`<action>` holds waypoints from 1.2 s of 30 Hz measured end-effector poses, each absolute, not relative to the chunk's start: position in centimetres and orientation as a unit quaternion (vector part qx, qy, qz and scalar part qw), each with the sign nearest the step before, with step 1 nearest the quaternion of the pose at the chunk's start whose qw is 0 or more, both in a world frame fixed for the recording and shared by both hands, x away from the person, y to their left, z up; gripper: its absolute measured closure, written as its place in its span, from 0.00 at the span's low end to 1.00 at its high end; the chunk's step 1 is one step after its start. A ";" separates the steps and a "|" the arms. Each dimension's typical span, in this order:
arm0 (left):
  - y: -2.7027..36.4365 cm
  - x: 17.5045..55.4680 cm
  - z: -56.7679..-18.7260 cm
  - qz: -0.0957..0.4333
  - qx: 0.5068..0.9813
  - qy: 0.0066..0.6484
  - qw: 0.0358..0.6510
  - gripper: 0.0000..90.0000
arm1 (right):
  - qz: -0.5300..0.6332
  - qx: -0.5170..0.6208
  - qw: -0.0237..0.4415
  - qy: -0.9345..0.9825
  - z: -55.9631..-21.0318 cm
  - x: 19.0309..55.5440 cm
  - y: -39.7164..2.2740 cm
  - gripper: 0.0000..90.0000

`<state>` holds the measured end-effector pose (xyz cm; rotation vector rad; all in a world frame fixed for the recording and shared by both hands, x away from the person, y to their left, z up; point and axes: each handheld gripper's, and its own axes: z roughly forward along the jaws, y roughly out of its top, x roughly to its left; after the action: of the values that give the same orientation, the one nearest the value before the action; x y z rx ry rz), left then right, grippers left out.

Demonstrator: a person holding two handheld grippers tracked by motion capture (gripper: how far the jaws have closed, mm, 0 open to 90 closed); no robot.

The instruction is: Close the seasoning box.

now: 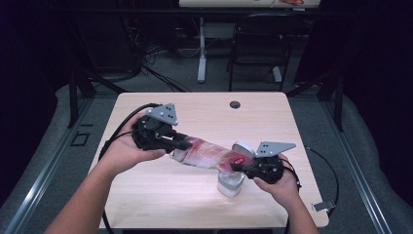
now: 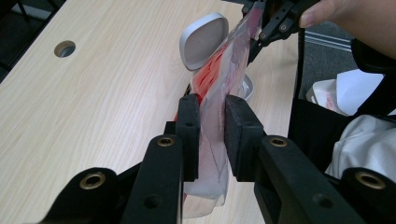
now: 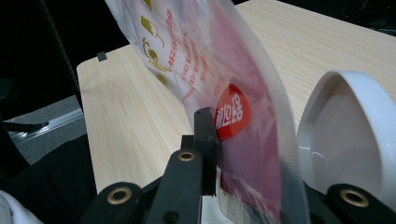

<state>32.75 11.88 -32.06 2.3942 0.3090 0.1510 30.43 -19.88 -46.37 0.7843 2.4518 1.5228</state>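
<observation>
A clear and red printed plastic pouch (image 1: 209, 155) hangs stretched between my two grippers above the wooden table (image 1: 160, 195). My left gripper (image 1: 182, 144) is shut on its left end; in the left gripper view the two pads (image 2: 189, 126) pinch the crumpled film (image 2: 224, 70). My right gripper (image 1: 238, 168) is shut on the other end, by a round red label (image 3: 232, 112); the pouch (image 3: 210, 56) hides its far jaw. Under that end stands a small white container (image 1: 231, 183) with its lid (image 1: 242, 147) up.
A cable hole (image 1: 235, 104) sits near the table's far edge. Cables trail from both grippers off the table's sides. Beyond the table stand a dark chair (image 1: 260, 44) and a desk leg (image 1: 201, 48). The open lid (image 3: 345, 135) is close beside the right gripper.
</observation>
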 end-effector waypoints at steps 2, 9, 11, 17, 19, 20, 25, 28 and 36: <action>11.9 32.7 -32.1 0.058 0.926 0.120 0.354 0.86 | 0.508 0.261 0.075 0.818 -46.4 30.4 -19.9 0.96; 11.8 32.7 -32.1 0.058 0.926 0.119 0.354 0.86 | 0.507 0.262 0.076 0.817 -46.4 30.5 -19.9 0.96; 11.8 32.7 -32.1 0.059 0.926 0.119 0.354 0.86 | 0.508 0.262 0.076 0.817 -46.4 30.4 -19.9 0.96; 11.7 32.7 -32.1 0.059 0.926 0.117 0.355 0.86 | 0.507 0.263 0.076 0.817 -46.5 30.4 -19.9 0.96; 11.7 32.7 -32.1 0.058 0.925 0.118 0.355 0.86 | 0.507 0.263 0.076 0.817 -46.5 30.5 -19.9 0.96; 11.7 32.7 -32.1 0.058 0.925 0.119 0.356 0.86 | 0.507 0.263 0.076 0.817 -46.5 30.5 -19.9 0.96; 11.6 32.7 -32.0 0.058 0.926 0.118 0.354 0.86 | 0.506 0.264 0.076 0.818 -46.5 30.5 -20.0 0.96; 11.6 32.7 -32.0 0.058 0.926 0.117 0.355 0.86 | 0.506 0.264 0.076 0.818 -46.5 30.5 -20.0 0.96; 11.6 32.7 -32.0 0.058 0.925 0.118 0.356 0.86 | 0.505 0.264 0.076 0.818 -46.5 30.5 -20.0 0.96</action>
<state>32.72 11.57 -32.01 2.3903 0.3045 0.1500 30.49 -20.00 -46.53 0.7918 2.4529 1.5131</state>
